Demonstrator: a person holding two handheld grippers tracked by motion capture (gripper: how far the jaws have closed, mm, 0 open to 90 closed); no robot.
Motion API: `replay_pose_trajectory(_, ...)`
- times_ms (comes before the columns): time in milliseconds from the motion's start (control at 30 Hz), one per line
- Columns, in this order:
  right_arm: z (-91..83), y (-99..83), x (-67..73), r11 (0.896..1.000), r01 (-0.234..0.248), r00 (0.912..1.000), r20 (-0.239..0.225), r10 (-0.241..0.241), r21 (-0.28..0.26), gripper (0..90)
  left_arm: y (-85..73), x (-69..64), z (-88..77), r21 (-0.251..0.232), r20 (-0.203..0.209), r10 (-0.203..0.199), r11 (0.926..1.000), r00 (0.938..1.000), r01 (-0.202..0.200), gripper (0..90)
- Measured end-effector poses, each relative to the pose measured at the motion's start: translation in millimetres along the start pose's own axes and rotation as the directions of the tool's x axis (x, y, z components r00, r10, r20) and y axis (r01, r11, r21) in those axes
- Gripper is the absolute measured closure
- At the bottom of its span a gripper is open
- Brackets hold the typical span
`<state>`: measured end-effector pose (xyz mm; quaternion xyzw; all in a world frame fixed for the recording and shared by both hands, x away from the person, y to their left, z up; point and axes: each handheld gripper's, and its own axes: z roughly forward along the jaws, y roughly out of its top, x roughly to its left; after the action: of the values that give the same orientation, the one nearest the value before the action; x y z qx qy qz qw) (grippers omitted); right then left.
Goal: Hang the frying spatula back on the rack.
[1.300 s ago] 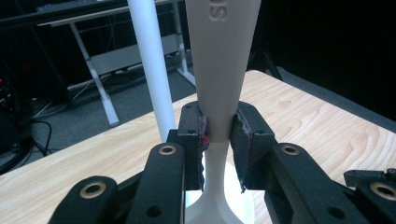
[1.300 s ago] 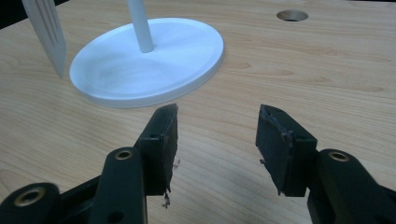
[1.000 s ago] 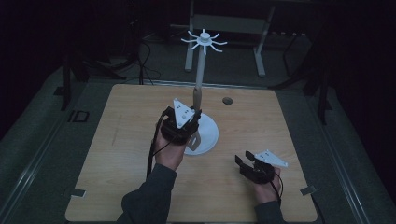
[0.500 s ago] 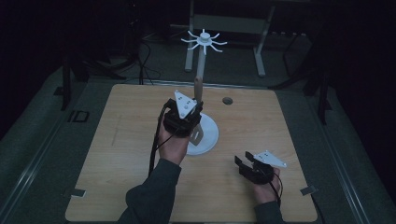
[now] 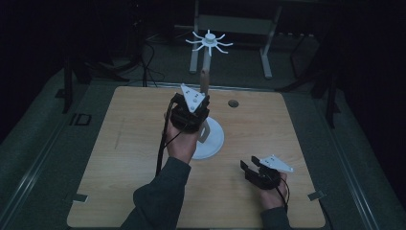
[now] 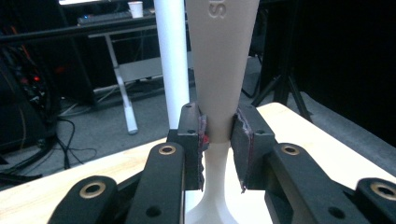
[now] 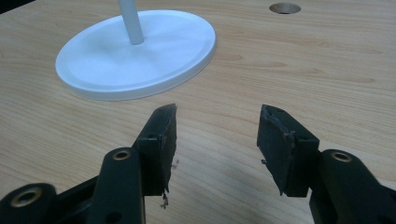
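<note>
A white stand with a round base (image 5: pixel 214 140), a thin pole (image 6: pixel 171 56) and a ring of hooks on top (image 5: pixel 209 40) sits mid-table. My left gripper (image 5: pixel 200 101) is raised beside the pole, shut on a beige tapered utensil (image 5: pixel 205 79) held upright. In the left gripper view the pads (image 6: pixel 241 135) squeeze the utensil (image 6: pixel 222 60) at its narrow neck, the pole just behind to the left. My right gripper (image 5: pixel 248 162) rests low near the table's front right, open with nothing in it (image 7: pixel 217 123), pointing toward the stand's base (image 7: pixel 140 51).
The wooden table (image 5: pixel 119 158) has a round hole (image 5: pixel 233 103) behind the stand's right side. Dark floor, cables and metal frame legs (image 5: pixel 265 52) lie beyond the far edge. A black cable (image 5: pixel 160 148) trails from the left gripper along the forearm.
My left gripper has risen and moved away from me along the pole, carrying the beige utensil upward. The right gripper has stayed almost still.
</note>
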<state>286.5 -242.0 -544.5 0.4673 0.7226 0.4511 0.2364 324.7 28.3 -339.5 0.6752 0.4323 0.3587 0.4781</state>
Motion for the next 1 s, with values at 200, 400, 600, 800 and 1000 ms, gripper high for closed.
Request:
replay_pose_trajectory(200,-0.6,-0.7,-0.5,1.0,0.004,1.0,0.001,-0.004,-0.002,47.0,8.3,-1.4,3.0,0.002,-0.038,0.003,1.0,0.9993,-0.003,74.4)
replay_pose_trajectory(400,-0.6,-1.0,-0.6,1.0,0.003,1.0,0.001,-0.003,-0.003,47.0,14.3,-4.3,5.3,0.0,-0.058,0.003,1.0,0.9983,-0.003,74.5)
replay_pose_trajectory(600,-1.1,-1.1,-0.9,1.0,0.002,1.0,0.001,-0.002,-0.004,47.0,21.3,-7.5,8.4,-0.001,-0.077,0.009,1.0,0.997,-0.009,74.4)
replay_pose_trajectory(800,-2.0,-1.1,-1.4,1.0,0.0,1.0,0.003,0.0,-0.005,47.0,26.7,-9.3,12.5,0.001,-0.093,0.011,0.9999,0.9956,-0.011,74.4)
replay_pose_trajectory(1000,-2.0,-1.3,-1.3,1.0,0.0,1.0,0.003,0.0,-0.006,46.9,29.7,-10.1,16.4,0.011,-0.11,0.019,0.9998,0.9938,-0.018,74.3)
